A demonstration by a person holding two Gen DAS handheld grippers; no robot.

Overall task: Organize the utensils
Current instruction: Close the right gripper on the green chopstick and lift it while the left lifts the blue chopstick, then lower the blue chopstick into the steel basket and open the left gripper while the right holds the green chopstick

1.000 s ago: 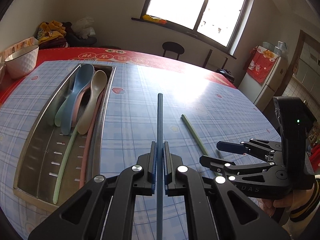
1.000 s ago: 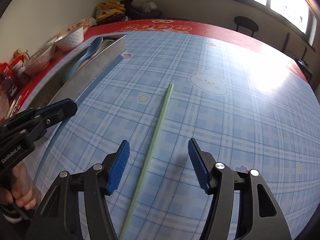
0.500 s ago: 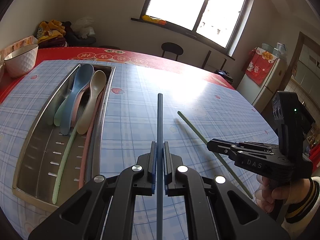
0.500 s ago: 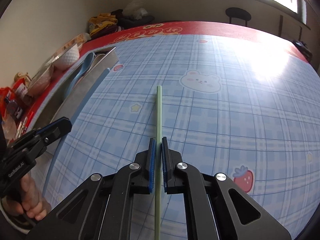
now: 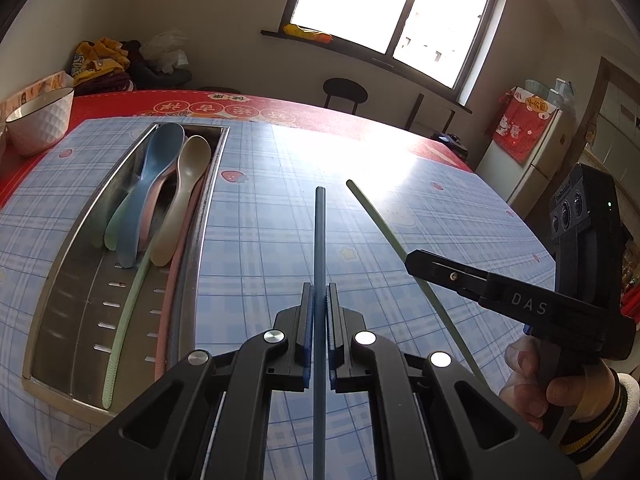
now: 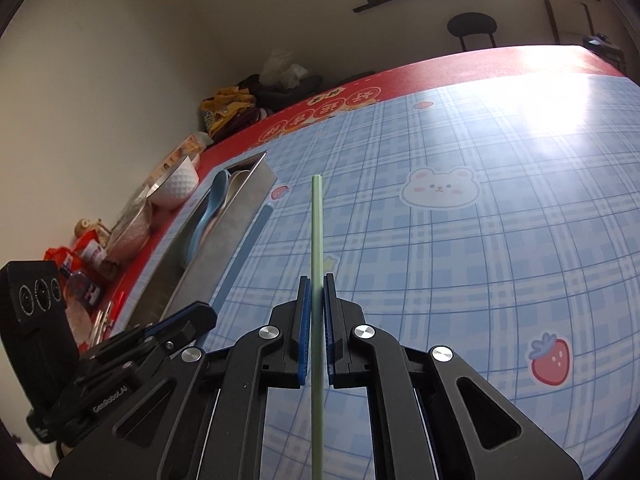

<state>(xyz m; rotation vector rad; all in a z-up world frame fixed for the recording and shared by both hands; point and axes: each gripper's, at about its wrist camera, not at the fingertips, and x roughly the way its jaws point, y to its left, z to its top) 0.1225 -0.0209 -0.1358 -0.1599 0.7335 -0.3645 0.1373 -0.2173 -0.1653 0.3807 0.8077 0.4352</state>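
Left wrist: left gripper (image 5: 316,300) clamped on blue chopstick (image 5: 319,240), pointing forward above the table (image 5: 260,220). Steel tray (image 5: 192,248) at left holds spoons (image 5: 160,196) and chopsticks.

Right wrist: right gripper (image 6: 316,296) pinching green chopstick (image 6: 316,232), lifted off the checked cloth, tray (image 6: 240,224) to its left.

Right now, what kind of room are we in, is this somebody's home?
Most likely a home dining or kitchen area. A table covered with a cartoon plaid tablecloth holds a steel utensil tray and a white bowl, and a fridge stands by the window.
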